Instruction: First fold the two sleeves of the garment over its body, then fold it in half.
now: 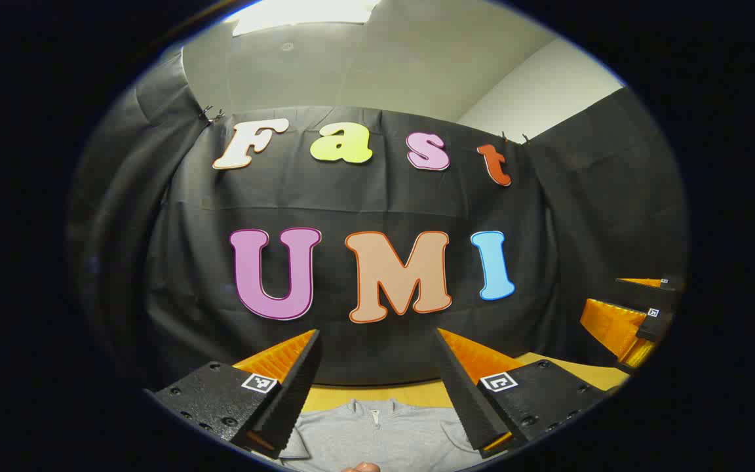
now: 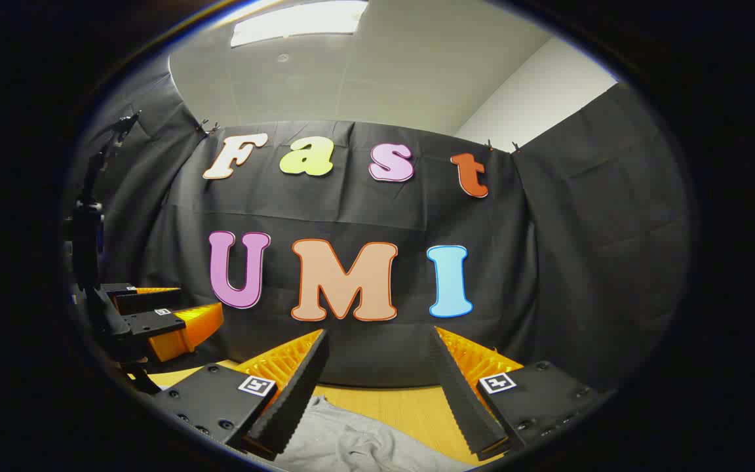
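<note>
A light grey garment [image 1: 377, 436] with a short zip at its collar lies flat on the wooden table [image 1: 417, 393], below and between my left gripper's fingers. My left gripper [image 1: 377, 387] is open, held above the table with nothing between its fingers. In the right gripper view a rumpled part of the grey garment [image 2: 345, 439], perhaps a sleeve, lies on the table [image 2: 404, 406]. My right gripper [image 2: 377, 387] is open and holds nothing. The right gripper [image 1: 633, 314] appears at the far right of the left gripper view, and the left gripper [image 2: 154, 314] at the far left of the right gripper view.
Black cloth walls close the booth behind the table and on both sides. A fingertip [image 1: 361, 467] shows at the bottom edge of the left gripper view. A dark stand [image 2: 89, 223] rises at the left of the right gripper view.
</note>
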`<move>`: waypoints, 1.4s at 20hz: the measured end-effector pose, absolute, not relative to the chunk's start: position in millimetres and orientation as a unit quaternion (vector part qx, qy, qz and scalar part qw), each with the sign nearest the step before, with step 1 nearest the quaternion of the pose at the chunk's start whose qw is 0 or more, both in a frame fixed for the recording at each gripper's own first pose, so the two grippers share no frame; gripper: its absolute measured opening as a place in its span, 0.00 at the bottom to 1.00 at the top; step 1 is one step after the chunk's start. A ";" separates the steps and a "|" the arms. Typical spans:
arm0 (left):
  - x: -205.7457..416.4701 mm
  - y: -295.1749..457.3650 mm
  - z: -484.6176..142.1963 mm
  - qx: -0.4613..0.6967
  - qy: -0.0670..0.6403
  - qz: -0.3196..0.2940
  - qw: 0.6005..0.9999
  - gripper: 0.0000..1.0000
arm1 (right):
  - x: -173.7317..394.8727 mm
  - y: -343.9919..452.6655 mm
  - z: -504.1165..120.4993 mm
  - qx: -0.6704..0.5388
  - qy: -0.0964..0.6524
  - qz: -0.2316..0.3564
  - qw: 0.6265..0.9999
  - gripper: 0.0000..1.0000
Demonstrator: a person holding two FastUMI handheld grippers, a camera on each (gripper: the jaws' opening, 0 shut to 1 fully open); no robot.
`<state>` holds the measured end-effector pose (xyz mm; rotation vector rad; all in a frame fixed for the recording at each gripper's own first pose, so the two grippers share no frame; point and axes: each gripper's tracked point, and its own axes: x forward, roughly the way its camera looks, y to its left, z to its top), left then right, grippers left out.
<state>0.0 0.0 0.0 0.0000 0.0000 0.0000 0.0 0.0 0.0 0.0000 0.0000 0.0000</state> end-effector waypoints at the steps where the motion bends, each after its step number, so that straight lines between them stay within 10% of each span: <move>1: -0.2 -0.1 0.4 0.001 0.000 0.000 1.000 0.96 | 0.0 0.1 0.3 0.000 0.000 0.000 1.000 0.97; 28: -8.5 0.6 -2.2 0.004 0.004 0.013 1.000 0.96 | -6.6 -85.3 -54.4 -0.027 0.086 -0.029 0.996 0.97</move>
